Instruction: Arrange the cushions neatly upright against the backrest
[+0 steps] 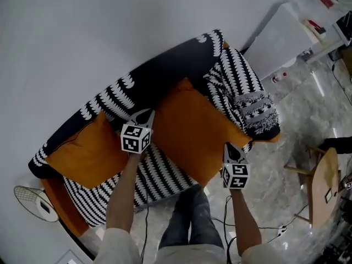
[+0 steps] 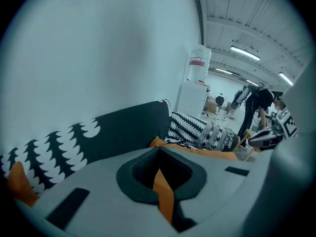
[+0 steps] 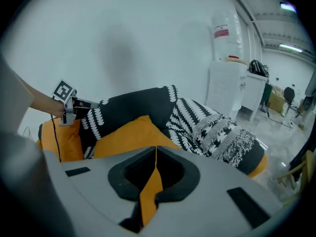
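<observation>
Centre cushion, orange, held at two points above the striped seat. It lies flat-ish and turned as a diamond, not yet upright.

L gripper: jaws pressed together on a fold of orange fabric at the cushion's left corner (cf. left gripper view, L gripper, orange strip caught between the pads). R gripper: likewise closed, pinching the cushion's lower-right edge (cf. right gripper view, R gripper, same orange strip).

Key relation: the backrest, dark w/ white leaf print, lies beyond the cushion as seen from the person. The cushion's far corner points at it and is near or touching; which, cannot be told. The line between the two grip points runs diagonally. The L end is close to the backrest and the R end is out toward the seat's front edge, so the L gripper is the nearer one. Judged: the R side must swing in and up until the cushion's face stands against the backrest.

Neighbours: left cushion, also orange, slumps toward the sofa's left end, apart from the held one. A patterned throw lies heaped at the right end, just beside the centre cushion's far-right edge. This leaves little room on that side.
</observation>
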Motion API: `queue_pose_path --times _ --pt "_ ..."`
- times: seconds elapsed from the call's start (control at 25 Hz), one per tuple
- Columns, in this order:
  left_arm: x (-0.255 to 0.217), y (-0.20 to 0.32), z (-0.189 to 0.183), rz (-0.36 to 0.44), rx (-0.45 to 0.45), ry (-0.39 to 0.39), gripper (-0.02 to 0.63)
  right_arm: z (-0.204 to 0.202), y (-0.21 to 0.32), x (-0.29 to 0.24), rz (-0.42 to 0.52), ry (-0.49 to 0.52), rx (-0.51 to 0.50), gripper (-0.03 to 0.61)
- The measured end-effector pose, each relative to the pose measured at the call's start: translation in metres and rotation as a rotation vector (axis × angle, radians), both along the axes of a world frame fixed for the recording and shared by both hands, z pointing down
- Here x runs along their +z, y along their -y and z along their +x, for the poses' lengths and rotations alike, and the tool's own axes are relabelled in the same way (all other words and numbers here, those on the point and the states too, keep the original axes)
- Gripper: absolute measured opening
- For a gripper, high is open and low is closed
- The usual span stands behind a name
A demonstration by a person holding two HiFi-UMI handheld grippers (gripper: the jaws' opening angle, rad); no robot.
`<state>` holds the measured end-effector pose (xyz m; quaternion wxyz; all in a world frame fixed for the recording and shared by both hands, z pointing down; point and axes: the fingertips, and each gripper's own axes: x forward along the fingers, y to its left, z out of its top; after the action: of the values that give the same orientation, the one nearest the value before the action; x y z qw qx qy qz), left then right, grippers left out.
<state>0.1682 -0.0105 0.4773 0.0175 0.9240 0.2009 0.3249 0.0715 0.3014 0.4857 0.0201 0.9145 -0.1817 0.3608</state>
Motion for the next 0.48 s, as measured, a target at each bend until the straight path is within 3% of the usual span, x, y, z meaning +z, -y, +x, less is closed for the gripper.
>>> queue_pose_path --times 0.48 --pt "0.049 -0.073 0.034 0.014 0.145 0.086 0.029 -0.025 -0.063 0.04 0.059 0.099 0.233 0.034"
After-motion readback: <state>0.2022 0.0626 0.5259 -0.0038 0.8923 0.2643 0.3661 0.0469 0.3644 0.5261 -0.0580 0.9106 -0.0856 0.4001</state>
